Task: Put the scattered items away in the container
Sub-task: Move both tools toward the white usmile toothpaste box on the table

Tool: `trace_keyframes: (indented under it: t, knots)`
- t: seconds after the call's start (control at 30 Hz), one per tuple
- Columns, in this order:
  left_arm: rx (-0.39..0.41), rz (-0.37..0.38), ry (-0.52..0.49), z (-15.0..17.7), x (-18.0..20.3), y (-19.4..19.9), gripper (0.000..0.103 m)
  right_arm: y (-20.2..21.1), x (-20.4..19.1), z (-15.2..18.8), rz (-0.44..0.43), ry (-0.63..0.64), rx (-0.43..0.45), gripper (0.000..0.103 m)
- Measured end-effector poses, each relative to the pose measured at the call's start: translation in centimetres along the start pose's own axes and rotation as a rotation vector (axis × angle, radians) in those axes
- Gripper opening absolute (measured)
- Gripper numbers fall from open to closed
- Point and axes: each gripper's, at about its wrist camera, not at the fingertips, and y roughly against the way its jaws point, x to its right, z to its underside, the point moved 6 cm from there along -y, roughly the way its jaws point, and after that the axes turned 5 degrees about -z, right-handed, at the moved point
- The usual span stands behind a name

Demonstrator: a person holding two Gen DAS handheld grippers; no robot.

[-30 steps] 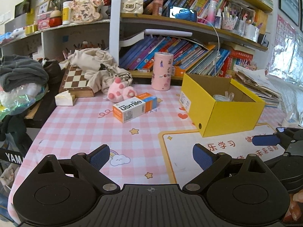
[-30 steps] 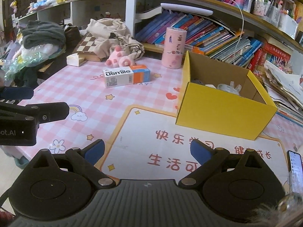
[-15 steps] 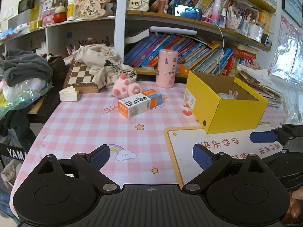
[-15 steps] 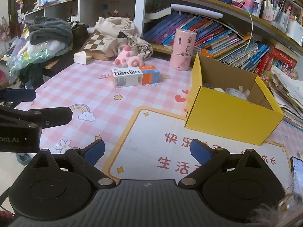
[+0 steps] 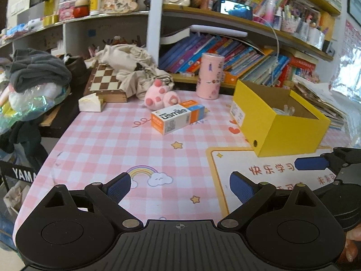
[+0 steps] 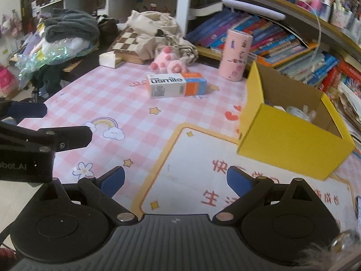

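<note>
Meanwhile, both the left hand-held gripper [image 5: 180, 184] and the right hand-held gripper [image 6: 175, 179] hover spread and empty above the table [image 5: 108, 144], apparently lining up on the toothpaste box [image 5: 177, 119] lying well apart from the yellow box [image 5: 291, 133].

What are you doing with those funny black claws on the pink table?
Tidying up. A person holds two grippers, and both the left gripper and the right gripper are open and empty above the pink checked tablecloth. The usmile box, pink plush toy and pink canister lie outside the yellow box, which already holds a few things.
</note>
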Motion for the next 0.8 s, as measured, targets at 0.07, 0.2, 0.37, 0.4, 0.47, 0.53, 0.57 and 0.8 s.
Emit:
trace_keyframes:
  t: [0.07, 0.2, 0.37, 0.4, 0.47, 0.53, 0.57, 0.8]
  knots:
    - [-0.005, -0.007, 0.005, -0.1, -0.2, -0.3, 0.096, -0.4, 0.0, -0.4, -0.007, 0.006, -0.001, 0.098]
    - [-0.002, -0.022, 0.014, -0.5, -0.6, -0.8, 0.096, -1.3, 0.2, -1.2, -0.018, 0.009, -0.001, 0.098]
    - [-0.008, -0.029, 0.026, -0.9, -0.8, -1.8, 0.096, -2.5, 0.3, -2.0, -0.041, 0.029, -0.011, 0.098]
    - [-0.008, -0.030, 0.028, -1.0, -0.8, -2.0, 0.096, -2.7, 0.3, -2.1, -0.044, 0.036, -0.013, 0.098]
    - [-0.018, -0.031, 0.029, -1.1, -0.7, -2.6, 0.096, -3.2, 0.4, -2.3, -0.051, 0.049, -0.016, 0.098]
    - [-0.025, -0.031, 0.028, -1.3, -0.6, -3.1, 0.096, -3.7, 0.5, -2.6, -0.056, 0.059, -0.019, 0.098]
    - [-0.026, -0.033, 0.028, -1.4, -0.6, -3.4, 0.096, -3.9, 0.6, -2.7, -0.058, 0.064, -0.020, 0.098]
    - [-0.043, -0.052, 0.044, -2.3, -0.6, -5.6, 0.096, -5.9, 2.0, -3.9, -0.066, 0.057, -0.025, 0.098]
